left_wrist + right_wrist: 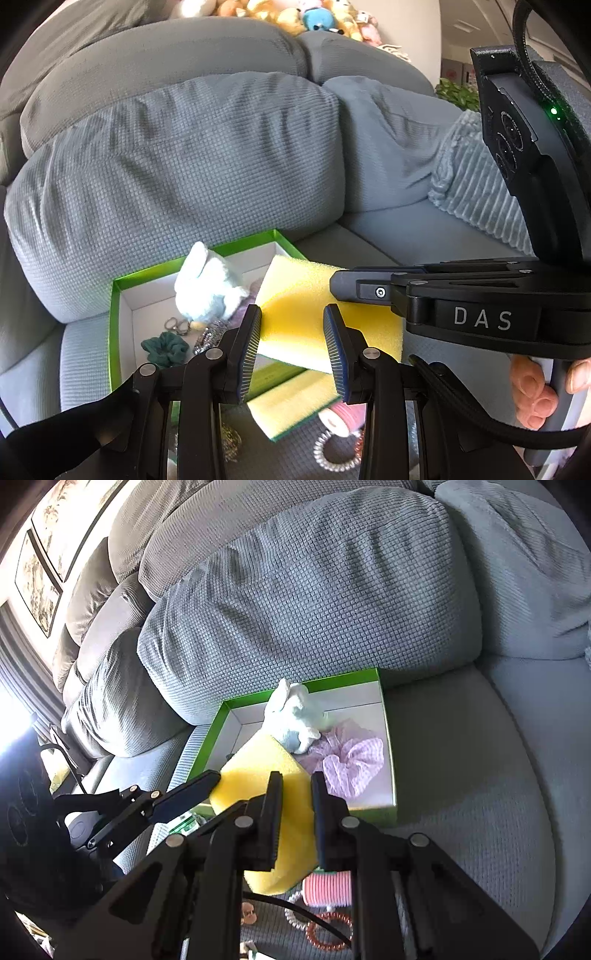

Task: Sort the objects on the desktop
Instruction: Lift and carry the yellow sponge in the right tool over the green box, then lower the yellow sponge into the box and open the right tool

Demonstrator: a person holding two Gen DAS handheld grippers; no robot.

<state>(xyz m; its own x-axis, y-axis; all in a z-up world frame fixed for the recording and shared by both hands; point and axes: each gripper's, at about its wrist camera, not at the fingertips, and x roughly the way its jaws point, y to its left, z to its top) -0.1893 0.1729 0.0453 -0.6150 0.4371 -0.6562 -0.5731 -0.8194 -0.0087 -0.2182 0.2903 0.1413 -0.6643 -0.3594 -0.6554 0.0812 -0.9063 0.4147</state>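
Yellow sponge [295, 827] pinched between the pads of the right gripper [297, 821], clamped tight on its near edge, rest of the block sticking out toward 11 o'clock over the green box [389, 738]. From the left wrist cam, same sponge [295, 317] hanging right past the left gripper [293, 350], spanning the gap from 12 to 3 o'clock of the tips. Left fingers [247, 347] partly spread, pads clear of the sponge, nothing gripped as far as visible. Right gripper body [480, 317] coming in from 3 o'clock. Box on the grey sofa seat [461, 775], holding a white plush [295, 716], lilac scrunchie [351, 760], dark green scrunchie [164, 349]. Pink hair roller [327, 886] and coil hair ties [328, 930] at 6 o'clock below the sponge.
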